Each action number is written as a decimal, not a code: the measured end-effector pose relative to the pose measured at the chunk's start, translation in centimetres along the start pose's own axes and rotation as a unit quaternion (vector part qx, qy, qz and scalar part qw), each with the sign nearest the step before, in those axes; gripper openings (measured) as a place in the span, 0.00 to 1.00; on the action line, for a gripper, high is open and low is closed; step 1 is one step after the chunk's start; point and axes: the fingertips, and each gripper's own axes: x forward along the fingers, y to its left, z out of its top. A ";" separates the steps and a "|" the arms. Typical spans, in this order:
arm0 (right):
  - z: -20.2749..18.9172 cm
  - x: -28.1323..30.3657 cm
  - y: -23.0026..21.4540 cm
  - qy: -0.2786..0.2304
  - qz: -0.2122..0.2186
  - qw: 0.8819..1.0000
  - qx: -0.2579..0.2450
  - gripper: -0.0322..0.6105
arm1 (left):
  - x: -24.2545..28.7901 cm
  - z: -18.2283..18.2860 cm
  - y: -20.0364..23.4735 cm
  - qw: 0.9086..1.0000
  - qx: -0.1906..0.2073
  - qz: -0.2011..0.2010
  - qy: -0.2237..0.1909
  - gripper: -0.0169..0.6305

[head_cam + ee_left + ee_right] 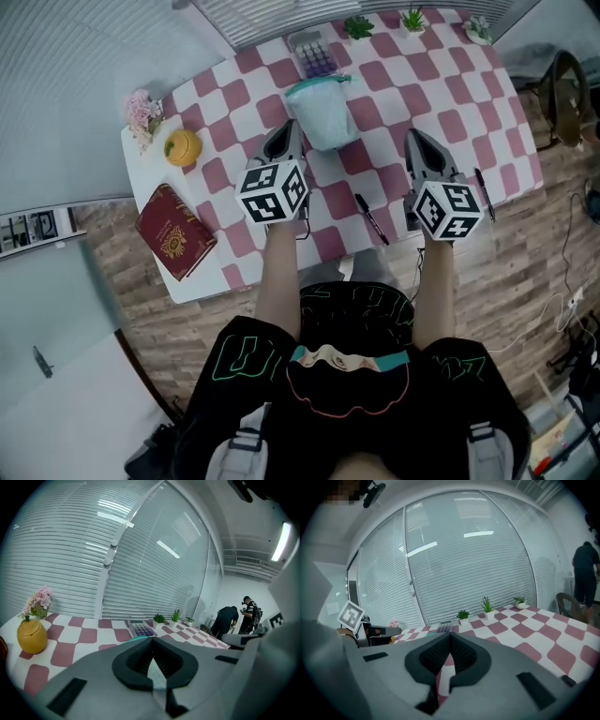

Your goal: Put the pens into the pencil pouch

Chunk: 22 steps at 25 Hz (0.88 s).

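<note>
left gripper (287, 131): jaws pressed together, empty, just left of pencil pouch (321, 112) | right gripper (414, 141): jaws pressed together, empty, right of pencil pouch | black pen (371, 218): on checked table (450, 84), below-right of pencil pouch | second pen (484, 194): farther right of pencil pouch

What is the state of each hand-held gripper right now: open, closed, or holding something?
Left hand-held gripper: closed, holding nothing.
Right hand-held gripper: closed, holding nothing.
</note>
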 end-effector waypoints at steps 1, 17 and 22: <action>-0.3 0.0 -0.7 0.003 -0.002 1.000 0.005 0.03 | 0.4 0.0 -0.2 1.000 0.004 0.003 0.004 0.02; -2.1 -1.1 -8.2 0.012 -0.011 0.998 0.053 0.03 | 8.1 -2.0 -1.4 0.994 0.055 0.025 0.086 0.02; -2.3 -1.0 -8.6 0.012 -0.001 0.998 0.056 0.03 | 9.6 -2.4 -0.9 0.990 0.067 0.030 0.119 0.02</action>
